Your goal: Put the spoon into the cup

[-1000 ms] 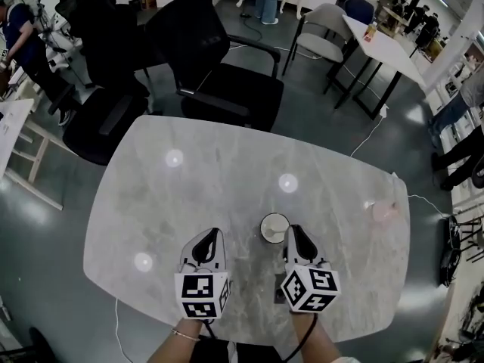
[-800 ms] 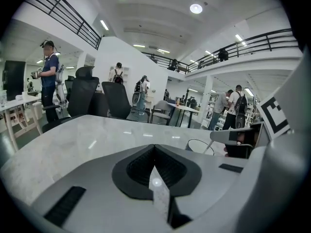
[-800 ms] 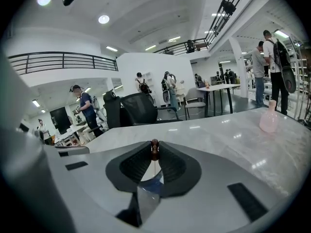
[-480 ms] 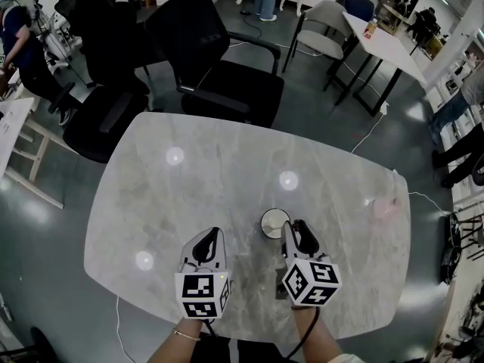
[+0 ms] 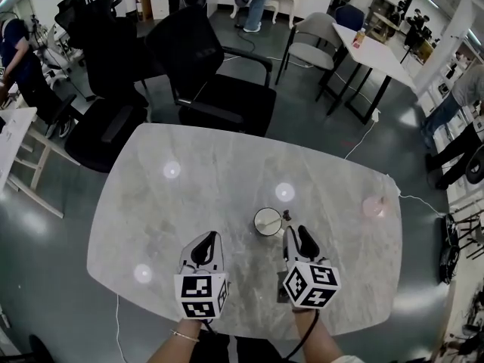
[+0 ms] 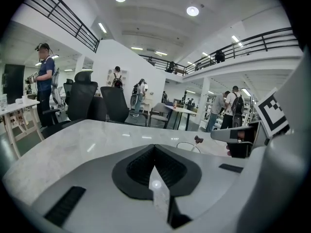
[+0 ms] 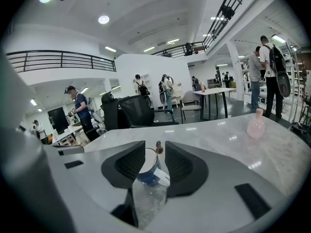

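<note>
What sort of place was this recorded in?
Most likely a large open-plan lab or office hall: black office chairs stand beside a marble-look table, a railed upper gallery runs along the walls, and several people stand near other tables in the background.

Has a thin knob-topped spoon in a round blue cup on the grey marble table (toward its near side); has a pink round-bellied flask well right, black office chairs behind.
</note>
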Available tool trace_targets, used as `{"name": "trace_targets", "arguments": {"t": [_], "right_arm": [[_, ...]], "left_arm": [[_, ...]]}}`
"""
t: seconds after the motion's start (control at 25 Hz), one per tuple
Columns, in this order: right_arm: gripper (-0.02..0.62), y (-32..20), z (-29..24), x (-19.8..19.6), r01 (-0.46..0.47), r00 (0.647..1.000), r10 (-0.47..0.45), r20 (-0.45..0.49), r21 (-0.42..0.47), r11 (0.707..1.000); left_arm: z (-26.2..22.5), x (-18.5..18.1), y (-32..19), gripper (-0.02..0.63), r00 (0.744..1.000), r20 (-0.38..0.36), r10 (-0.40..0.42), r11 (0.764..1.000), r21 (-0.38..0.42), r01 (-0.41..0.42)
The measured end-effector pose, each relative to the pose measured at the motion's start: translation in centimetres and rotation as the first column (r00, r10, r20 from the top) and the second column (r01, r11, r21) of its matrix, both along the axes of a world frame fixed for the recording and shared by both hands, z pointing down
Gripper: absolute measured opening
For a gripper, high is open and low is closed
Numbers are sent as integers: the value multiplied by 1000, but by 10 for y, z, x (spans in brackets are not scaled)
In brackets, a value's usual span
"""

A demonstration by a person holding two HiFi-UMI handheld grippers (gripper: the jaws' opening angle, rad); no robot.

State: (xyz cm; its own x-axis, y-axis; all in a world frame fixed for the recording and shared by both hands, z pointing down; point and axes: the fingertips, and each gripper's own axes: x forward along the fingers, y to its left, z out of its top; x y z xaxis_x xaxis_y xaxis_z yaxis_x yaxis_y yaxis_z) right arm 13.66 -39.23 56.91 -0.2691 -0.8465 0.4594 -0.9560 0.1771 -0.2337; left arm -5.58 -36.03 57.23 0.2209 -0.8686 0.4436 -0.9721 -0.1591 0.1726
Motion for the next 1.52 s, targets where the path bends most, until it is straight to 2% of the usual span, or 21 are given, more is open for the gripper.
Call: {"name": "trace_targets", "arguments": {"t": [0.2,0.52,0.76,1.04,1.2,1.52], "right_arm": [[135,20,-27,15,-16,1000,17,-21,25,1000],[52,62,-65,44,-30,998,34,-54,73,997],[40,80,-91,59,-50,998,53,-27,121,991],[40,83,-107,63,-53,998,58,-25,160,986],[38,80,-111,63,-52,998,54,-9,171,984],[31,79,-113,63,-47,998,55,-41,167,985]], "left_arm": [[-27,5,11,18,1000,-4,6,999,34,-6],[-77,26,20,18,999,-31,35,994,109,-31],[-103,43,30,18,998,-45,52,988,147,-45],[-112,48,37,18,996,-70,47,986,164,-35],[-119,50,33,18,997,-53,49,982,185,-38],[-118,53,34,18,997,-48,55,982,185,-45]]}}
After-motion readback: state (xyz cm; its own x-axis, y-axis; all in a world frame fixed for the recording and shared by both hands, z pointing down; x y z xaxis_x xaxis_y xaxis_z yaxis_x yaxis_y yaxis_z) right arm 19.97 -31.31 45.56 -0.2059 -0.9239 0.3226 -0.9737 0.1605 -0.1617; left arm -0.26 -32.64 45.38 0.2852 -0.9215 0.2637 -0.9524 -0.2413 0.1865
